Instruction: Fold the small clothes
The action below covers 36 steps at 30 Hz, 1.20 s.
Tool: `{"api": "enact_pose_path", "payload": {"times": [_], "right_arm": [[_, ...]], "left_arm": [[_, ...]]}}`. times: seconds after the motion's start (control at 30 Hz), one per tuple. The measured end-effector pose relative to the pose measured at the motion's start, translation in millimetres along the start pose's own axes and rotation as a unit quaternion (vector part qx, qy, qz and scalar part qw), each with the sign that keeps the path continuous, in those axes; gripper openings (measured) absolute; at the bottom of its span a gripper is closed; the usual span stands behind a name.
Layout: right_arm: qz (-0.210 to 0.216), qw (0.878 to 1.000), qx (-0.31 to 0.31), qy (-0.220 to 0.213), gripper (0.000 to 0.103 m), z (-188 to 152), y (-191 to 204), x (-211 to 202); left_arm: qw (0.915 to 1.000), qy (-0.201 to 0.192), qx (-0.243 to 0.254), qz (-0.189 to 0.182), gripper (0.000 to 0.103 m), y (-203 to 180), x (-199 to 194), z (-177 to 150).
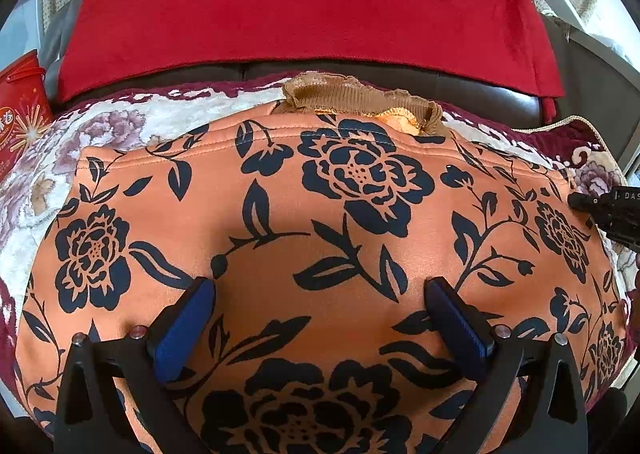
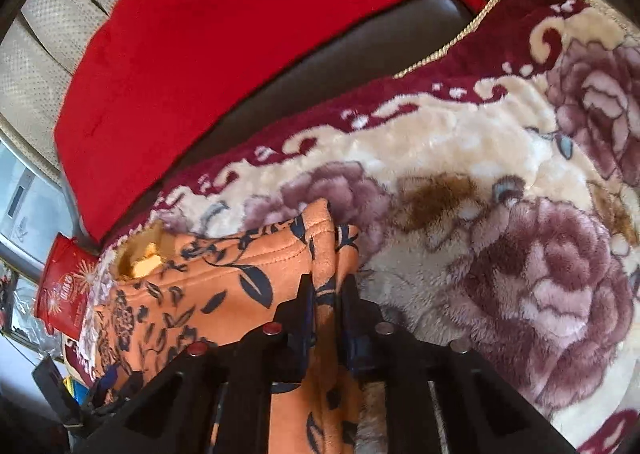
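An orange garment with a dark floral print lies spread on a plush floral blanket, its tan ribbed collar at the far edge. My left gripper is open, blue pads apart, low over the garment's middle. My right gripper is shut on the garment's right edge, pinching a fold of the orange fabric. The right gripper also shows in the left wrist view at the garment's right side.
A red cloth drapes the dark leather sofa back behind the blanket. A red printed box stands at the left, also in the right wrist view. The blanket extends right of the garment.
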State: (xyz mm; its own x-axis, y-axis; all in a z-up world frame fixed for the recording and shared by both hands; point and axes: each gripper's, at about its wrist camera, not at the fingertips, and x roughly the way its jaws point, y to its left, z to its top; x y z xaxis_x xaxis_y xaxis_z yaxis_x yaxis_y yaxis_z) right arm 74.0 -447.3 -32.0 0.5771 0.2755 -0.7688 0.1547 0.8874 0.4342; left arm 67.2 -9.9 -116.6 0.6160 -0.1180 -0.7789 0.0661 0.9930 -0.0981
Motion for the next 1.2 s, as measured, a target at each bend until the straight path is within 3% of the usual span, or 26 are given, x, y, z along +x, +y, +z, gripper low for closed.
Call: {"api": "enact_pose_path", "payload": {"times": [0.1, 0.3, 0.37, 0.4, 0.43, 0.5, 0.57, 0.6, 0.63, 0.77, 0.83, 0.87, 0.93, 1.03, 1.2], "right_arm": [[0.004, 1.0, 0.029, 0.01, 0.027, 0.7, -12.1, 1.4], [0.022, 1.0, 0.012, -0.018, 0.028, -11.4, 6.6, -38.1], [0.037, 0.999, 0.003, -0.027, 0.055, -16.2, 15.9, -46.5], [0.044, 0.999, -0.002, -0.028, 0.082, -18.5, 19.8, -47.1], [0.047, 0.998, -0.011, -0.034, 0.085, -20.7, 22.7, -46.7], [0.041, 0.999, -0.018, -0.014, 0.084, -22.6, 21.7, -34.9], [0.023, 0.999, 0.002, 0.024, 0.077, -24.5, 9.2, -15.1], [0.003, 1.0, 0.005, 0.028, 0.059, -25.6, 5.3, -11.2], [-0.014, 0.999, 0.008, 0.031, 0.051, -27.0, 1.1, -8.9], [-0.015, 1.0, 0.006, -0.002, 0.052, -28.9, 5.7, -29.5], [-0.001, 1.0, 0.0, -0.029, 0.074, -30.8, 13.5, -46.8], [0.007, 0.999, -0.001, -0.036, 0.077, -32.9, 16.2, -52.1], [0.012, 0.999, 0.003, -0.033, 0.077, -39.2, 19.1, -58.6], [0.058, 0.997, 0.038, -0.044, 0.077, -57.1, 15.8, -81.3], [0.13, 0.986, 0.069, -0.073, 0.077, -130.2, 28.1, -126.3]], "left_arm": [[1.0, 0.001, -0.001, -0.001, 0.103, 0.4, 0.5, 0.4], [1.0, -0.002, -0.003, 0.0, 0.103, -0.4, 0.8, 0.3], [1.0, -0.003, -0.004, 0.0, 0.103, -0.7, 0.8, 0.2], [1.0, -0.003, -0.004, 0.0, 0.103, -0.6, 0.8, 0.2], [1.0, -0.003, -0.005, -0.001, 0.103, -0.5, 0.8, 0.3], [1.0, -0.003, -0.006, -0.001, 0.103, -0.5, 0.8, 0.6], [1.0, -0.003, -0.006, 0.0, 0.103, -0.5, 0.7, 0.6], [1.0, -0.003, -0.006, -0.001, 0.103, -0.3, 0.7, 0.6], [1.0, -0.004, -0.006, -0.001, 0.103, -0.4, 0.9, 0.6], [1.0, -0.006, -0.007, 0.001, 0.103, -0.6, 1.3, 0.9], [1.0, -0.007, -0.007, 0.001, 0.103, -0.9, 1.3, 0.7], [1.0, -0.007, -0.007, 0.0, 0.103, -1.1, 1.4, 0.8], [1.0, -0.007, -0.007, 0.0, 0.103, -1.1, 1.6, 0.8], [0.9999, -0.009, -0.007, 0.0, 0.103, -1.2, 1.5, 0.6], [0.9999, -0.008, -0.007, 0.001, 0.103, -2.3, 2.0, 1.6]]}}
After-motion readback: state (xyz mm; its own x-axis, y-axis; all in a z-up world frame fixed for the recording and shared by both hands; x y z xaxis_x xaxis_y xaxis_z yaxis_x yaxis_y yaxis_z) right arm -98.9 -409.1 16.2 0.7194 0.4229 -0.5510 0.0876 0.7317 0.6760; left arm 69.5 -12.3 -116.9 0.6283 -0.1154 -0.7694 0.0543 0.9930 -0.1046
